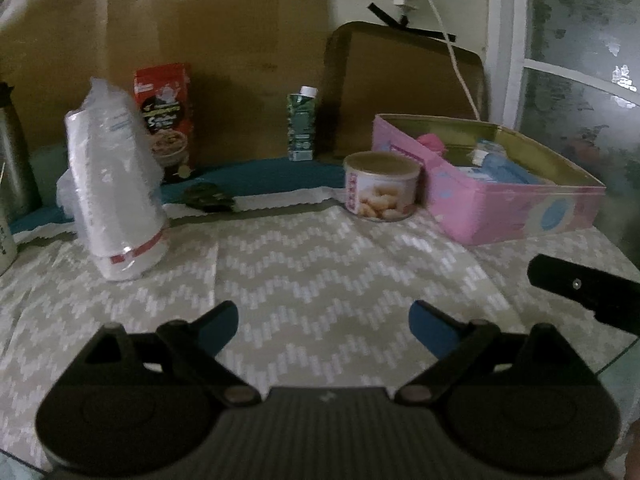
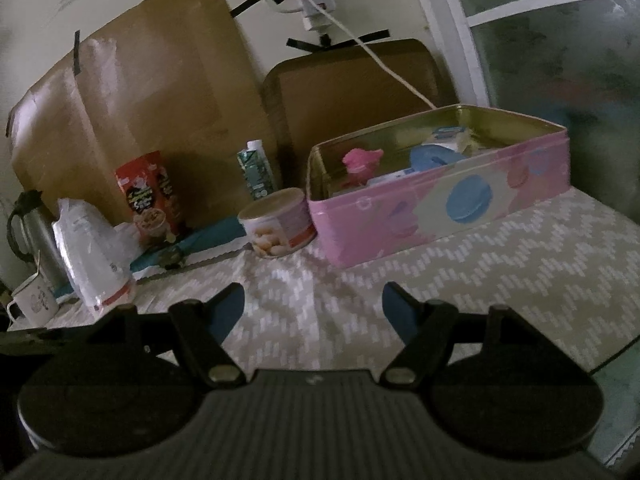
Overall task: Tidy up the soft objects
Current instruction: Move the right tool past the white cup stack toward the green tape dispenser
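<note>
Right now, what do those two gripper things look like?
Both look alike. The left gripper has two black fingers with blue pads, joined by black link bars with round metal pins to a dark ribbed body with two big round discs. The right gripper is built the same way, with blue pads. No cables or sleeves show.

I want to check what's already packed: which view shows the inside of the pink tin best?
The right wrist view: the pink tin sits closer, its interior open to view. The left wrist view shows the tin farther off at the right.
</note>
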`<action>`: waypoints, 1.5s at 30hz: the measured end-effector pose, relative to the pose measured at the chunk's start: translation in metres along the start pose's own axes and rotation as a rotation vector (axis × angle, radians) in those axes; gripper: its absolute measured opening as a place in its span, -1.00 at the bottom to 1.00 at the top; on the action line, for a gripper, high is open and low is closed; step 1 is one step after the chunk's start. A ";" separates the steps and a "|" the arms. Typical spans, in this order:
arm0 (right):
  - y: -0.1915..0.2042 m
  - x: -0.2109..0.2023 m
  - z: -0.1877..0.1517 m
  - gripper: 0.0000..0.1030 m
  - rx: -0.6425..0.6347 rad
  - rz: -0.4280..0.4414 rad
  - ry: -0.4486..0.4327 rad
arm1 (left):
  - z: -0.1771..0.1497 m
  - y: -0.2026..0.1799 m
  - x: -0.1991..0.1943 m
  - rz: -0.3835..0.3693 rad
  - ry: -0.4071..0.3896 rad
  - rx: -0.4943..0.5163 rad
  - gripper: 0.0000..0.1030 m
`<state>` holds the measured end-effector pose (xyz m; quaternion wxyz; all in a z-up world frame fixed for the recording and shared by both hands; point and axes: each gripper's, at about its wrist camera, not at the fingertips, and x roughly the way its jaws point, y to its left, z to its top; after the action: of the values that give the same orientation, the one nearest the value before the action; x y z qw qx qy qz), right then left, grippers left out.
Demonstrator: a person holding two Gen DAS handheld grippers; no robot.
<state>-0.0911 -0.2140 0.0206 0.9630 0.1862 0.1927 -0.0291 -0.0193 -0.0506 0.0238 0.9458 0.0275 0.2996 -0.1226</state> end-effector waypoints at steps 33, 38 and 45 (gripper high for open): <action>0.074 0.036 -0.019 0.51 -0.116 0.095 0.110 | -0.022 0.119 0.005 0.229 -0.025 -0.154 0.86; 0.109 0.049 -0.009 0.50 -0.189 0.178 0.104 | -0.028 0.178 0.005 0.294 -0.044 -0.314 0.86; 0.183 0.080 0.032 0.59 -0.267 0.337 0.040 | -0.036 0.207 0.002 0.246 -0.066 -0.440 0.86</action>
<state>0.0177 -0.0548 0.0809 0.9663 0.0872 0.1801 0.1617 0.0135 0.1544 -0.0115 0.9460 -0.1470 0.2826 0.0607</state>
